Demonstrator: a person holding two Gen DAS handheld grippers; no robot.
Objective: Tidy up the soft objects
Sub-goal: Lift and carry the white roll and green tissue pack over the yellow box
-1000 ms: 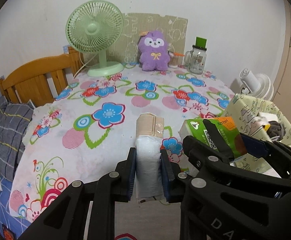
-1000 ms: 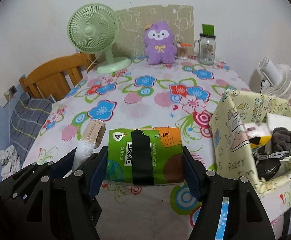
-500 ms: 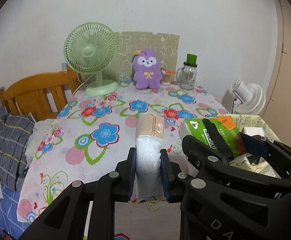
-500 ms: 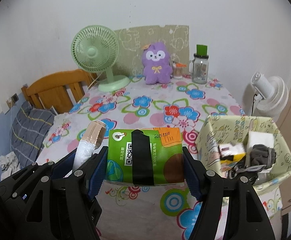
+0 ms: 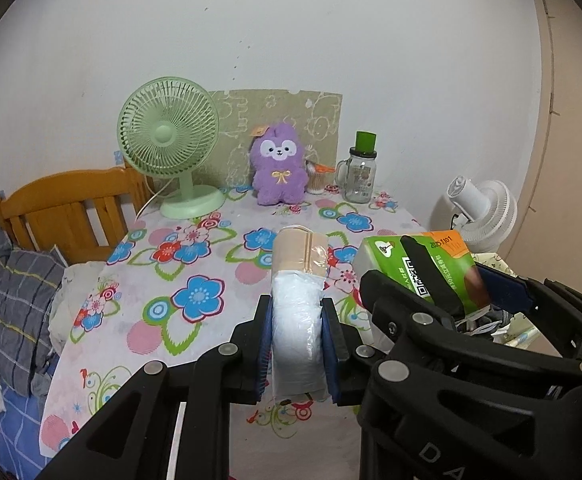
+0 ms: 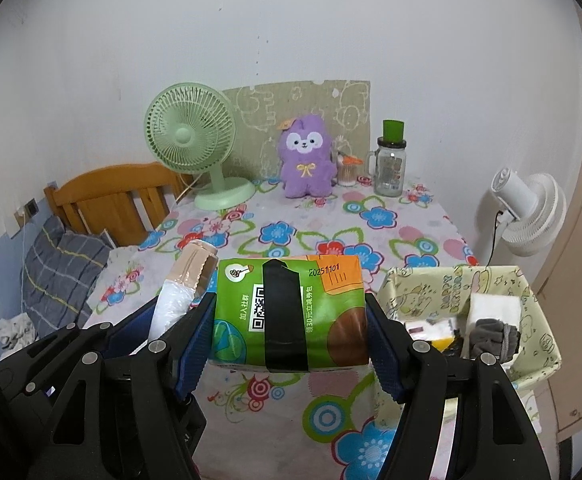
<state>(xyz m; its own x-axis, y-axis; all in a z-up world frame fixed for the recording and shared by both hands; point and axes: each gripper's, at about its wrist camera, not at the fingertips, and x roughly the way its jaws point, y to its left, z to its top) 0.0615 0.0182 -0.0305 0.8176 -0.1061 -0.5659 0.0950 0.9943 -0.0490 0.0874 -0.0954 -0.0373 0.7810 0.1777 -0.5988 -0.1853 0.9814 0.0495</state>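
My left claw [image 5: 295, 338] is clamped on a white plastic-wrapped roll [image 5: 297, 332] with a beige paper end; both blue pads press its sides, and the roll points forward, raised above the table [image 5: 195, 264]. In the right wrist view the same roll [image 6: 179, 296] shows just left of my right claw, its beige end uppermost.

My right claw [image 6: 291, 324] is clamped on a green tissue pack [image 6: 291, 312] crossed by a strip of black tape; each pad bears on one end of the pack, which is held level above the table's near edge. From the left wrist view the pack [image 5: 423, 268] sits just right of the roll, the two held side by side but apart.

Just right of the tissue pack stands a pale yellow fabric bin [image 6: 539, 344] at the table's right edge. It holds a white folded item, a grey cloth item and some smaller pieces I cannot identify.

Along the far end of the table, against the wall: a green desk fan [image 6: 195, 152], a purple plush toy [image 6: 307, 156], a small container of cotton swabs, and a glass jar [image 6: 389, 168] with a green lid. A white fan [image 6: 531, 208] stands off the table to the right. A wooden bed frame [image 5: 71, 200] and grey checked bedding [image 5: 7, 304] lie to the left.
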